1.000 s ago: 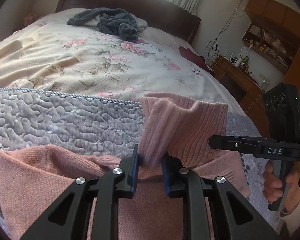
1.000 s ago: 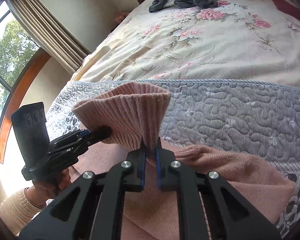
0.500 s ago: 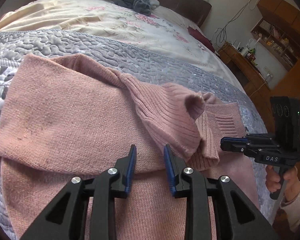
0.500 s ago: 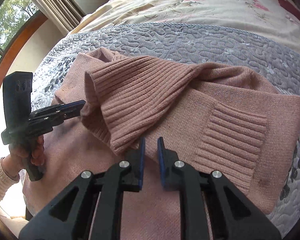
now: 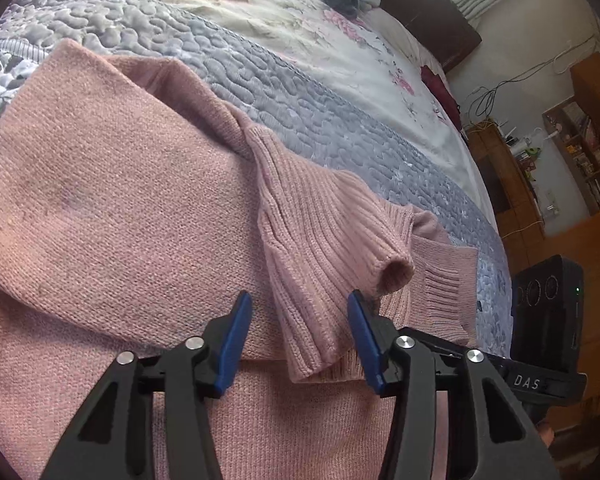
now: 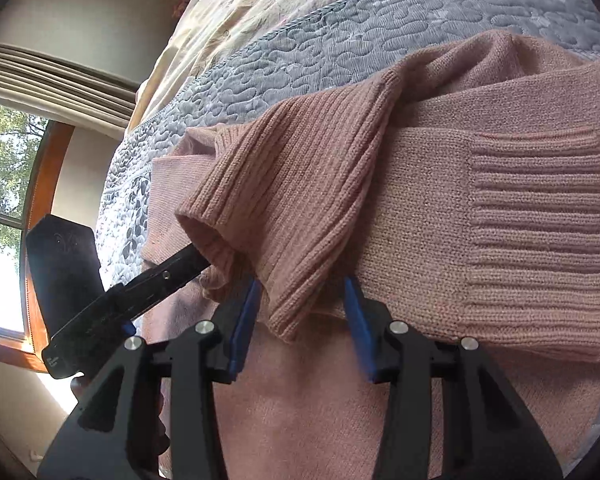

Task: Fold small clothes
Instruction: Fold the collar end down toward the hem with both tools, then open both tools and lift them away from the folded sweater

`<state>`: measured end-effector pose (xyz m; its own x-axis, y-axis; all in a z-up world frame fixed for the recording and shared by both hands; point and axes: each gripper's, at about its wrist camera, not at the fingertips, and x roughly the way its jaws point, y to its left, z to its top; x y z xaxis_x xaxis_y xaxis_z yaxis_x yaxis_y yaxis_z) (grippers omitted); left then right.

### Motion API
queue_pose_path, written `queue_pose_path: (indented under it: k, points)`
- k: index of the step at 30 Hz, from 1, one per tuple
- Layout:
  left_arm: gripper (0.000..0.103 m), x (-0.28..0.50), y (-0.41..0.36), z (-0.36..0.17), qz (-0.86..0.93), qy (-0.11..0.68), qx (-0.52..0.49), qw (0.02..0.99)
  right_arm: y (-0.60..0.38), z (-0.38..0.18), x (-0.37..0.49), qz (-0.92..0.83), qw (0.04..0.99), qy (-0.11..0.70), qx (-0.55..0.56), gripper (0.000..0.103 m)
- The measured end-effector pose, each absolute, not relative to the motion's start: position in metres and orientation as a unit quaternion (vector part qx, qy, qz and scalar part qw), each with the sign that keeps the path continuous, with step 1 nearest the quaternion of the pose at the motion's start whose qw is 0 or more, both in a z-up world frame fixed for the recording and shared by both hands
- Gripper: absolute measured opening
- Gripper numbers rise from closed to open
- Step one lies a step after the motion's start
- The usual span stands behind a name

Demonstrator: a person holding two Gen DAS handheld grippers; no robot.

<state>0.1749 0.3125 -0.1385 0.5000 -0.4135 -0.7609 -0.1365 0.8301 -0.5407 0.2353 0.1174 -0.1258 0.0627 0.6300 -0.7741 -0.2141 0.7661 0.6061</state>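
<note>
Pink sweater (image 5: 112, 184) lies flat on the bed's grey quilt (image 5: 260, 80), ribbed collar (image 5: 324, 248) flopped forward. Left tool (image 5: 298, 338) wide open, empty; right tool (image 6: 300, 312) same, straddling the collar edge. Next: flatten the collar before folding. A second ago both tools pinched it aloft.

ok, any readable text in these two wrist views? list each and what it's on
"DAS": white letters on the black body of the right gripper, left wrist view.
Books and items on the wooden shelves: too small to read.
Pink sweater and quilted bedspread: no text.
</note>
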Motion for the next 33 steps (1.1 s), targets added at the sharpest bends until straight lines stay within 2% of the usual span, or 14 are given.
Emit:
queue_pose_path:
  k: [1, 2, 4, 7, 9, 17, 18, 19, 20, 21, 23, 24, 27, 33]
  points:
    - [0.024, 0.176, 0.31, -0.139, -0.086, 0.498, -0.273, 0.818, 0.117, -0.128, 0.236, 0.295, 0.706, 0.621, 0.171, 0.021]
    - [0.02, 0.177, 0.31, -0.14, -0.086, 0.501, -0.27, 0.818, 0.116, -0.13, 0.238, 0.295, 0.7, 0.626, 0.177, 0.007]
    - [0.014, 0.175, 0.313, -0.138, -0.09, 0.498, -0.271, 0.819, 0.108, -0.127, 0.239, 0.294, 0.697, 0.627, 0.187, 0.007]
    - [0.013, 0.171, 0.321, -0.132, -0.099, 0.484, -0.268, 0.827, 0.095, -0.117, 0.236, 0.291, 0.711, 0.614, 0.18, 0.006]
    - [0.005, 0.171, 0.326, -0.136, -0.086, 0.49, -0.247, 0.831, 0.092, -0.12, 0.234, 0.281, 0.716, 0.617, 0.168, 0.006]
    - [0.004, 0.17, 0.332, -0.147, -0.073, 0.501, -0.235, 0.83, 0.094, -0.142, 0.233, 0.268, 0.723, 0.62, 0.146, 0.007]
    - [0.004, 0.168, 0.33, -0.143, -0.068, 0.504, -0.225, 0.831, 0.095, -0.138, 0.231, 0.272, 0.725, 0.616, 0.143, 0.01]
    - [0.006, 0.166, 0.327, -0.139, -0.066, 0.507, -0.219, 0.831, 0.094, -0.132, 0.227, 0.277, 0.728, 0.611, 0.141, 0.013]
    - [0.016, 0.161, 0.326, -0.133, -0.064, 0.51, -0.214, 0.831, 0.092, -0.125, 0.221, 0.278, 0.731, 0.608, 0.134, 0.021]
    - [0.032, 0.153, 0.326, -0.126, -0.06, 0.509, -0.207, 0.833, 0.089, -0.116, 0.213, 0.281, 0.737, 0.601, 0.126, 0.028]
    - [0.05, 0.128, 0.326, -0.11, -0.047, 0.501, -0.182, 0.844, 0.08, -0.094, 0.187, 0.287, 0.758, 0.576, 0.105, 0.036]
    - [0.054, 0.114, 0.325, -0.103, -0.045, 0.499, -0.168, 0.849, 0.075, -0.084, 0.172, 0.284, 0.768, 0.567, 0.09, 0.041]
    - [0.059, 0.064, 0.327, -0.088, -0.029, 0.505, -0.12, 0.854, 0.054, -0.065, 0.117, 0.271, 0.787, 0.551, 0.054, 0.046]
    - [0.061, -0.037, 0.343, -0.081, 0.013, 0.534, -0.078, 0.842, 0.011, -0.059, 0.01, 0.232, 0.793, 0.562, 0.043, 0.049]
